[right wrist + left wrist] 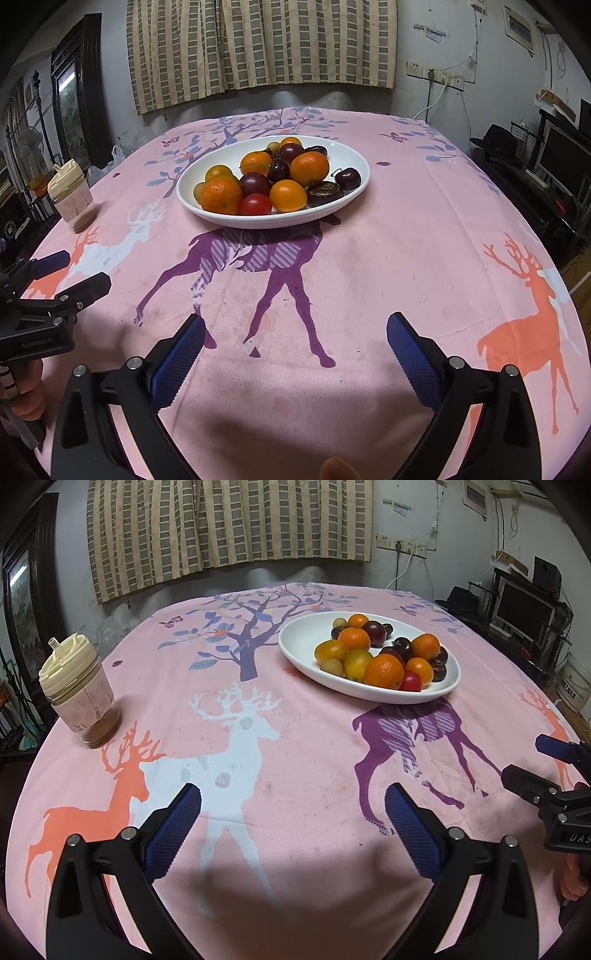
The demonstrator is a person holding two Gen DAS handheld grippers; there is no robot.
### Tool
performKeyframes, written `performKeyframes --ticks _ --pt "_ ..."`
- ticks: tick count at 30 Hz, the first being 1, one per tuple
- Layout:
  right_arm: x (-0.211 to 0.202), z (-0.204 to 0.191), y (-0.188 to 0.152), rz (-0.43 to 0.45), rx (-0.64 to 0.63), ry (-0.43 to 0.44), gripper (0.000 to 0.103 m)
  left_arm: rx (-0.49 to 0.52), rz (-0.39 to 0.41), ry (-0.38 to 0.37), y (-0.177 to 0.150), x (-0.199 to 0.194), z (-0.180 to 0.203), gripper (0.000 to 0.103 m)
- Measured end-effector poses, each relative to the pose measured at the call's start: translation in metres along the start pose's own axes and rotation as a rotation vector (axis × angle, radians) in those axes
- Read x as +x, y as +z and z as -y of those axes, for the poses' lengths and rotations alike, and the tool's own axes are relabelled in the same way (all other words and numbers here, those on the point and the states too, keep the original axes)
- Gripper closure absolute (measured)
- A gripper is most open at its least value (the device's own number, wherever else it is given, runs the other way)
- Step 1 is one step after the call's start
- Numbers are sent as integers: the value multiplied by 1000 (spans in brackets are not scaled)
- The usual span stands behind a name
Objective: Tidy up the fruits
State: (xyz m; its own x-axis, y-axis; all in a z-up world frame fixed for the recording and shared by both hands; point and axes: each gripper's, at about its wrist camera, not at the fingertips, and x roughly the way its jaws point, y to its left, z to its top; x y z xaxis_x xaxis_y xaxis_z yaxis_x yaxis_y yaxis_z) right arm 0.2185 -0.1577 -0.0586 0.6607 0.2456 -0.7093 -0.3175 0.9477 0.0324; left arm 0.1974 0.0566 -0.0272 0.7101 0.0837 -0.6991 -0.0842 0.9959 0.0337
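Fruits (273, 179) fill a white oval plate (354, 155) far from both grippers, on the pink deer-printed cloth (369, 266) covering the tabletop. Nearest each camera, the left gripper (293, 812) and the right gripper (295, 338) hover low over bare cloth, jaws spread wide, blue pads holding and touching nothing. In the left wrist view the right gripper appears at the right edge, also parted and empty. Beyond them the plate sits partly over the purple deer print (258, 273). On it lie oranges (309, 168), yellow-orange citrus (288, 195), a red tomato (255, 204), dark plums (255, 183) and a cherry (348, 178). Well apart to the left, a lidded cup (79, 694) stands upright near the tabletop edge. A checked curtain (229, 528) hangs behind.
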Motion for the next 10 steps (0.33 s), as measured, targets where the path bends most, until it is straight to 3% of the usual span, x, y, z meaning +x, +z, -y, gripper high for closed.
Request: performKeyframes --ticks 10 --pt "1 0 -1 -5 1 0 4 -1 -5 1 -1 1 0 5"
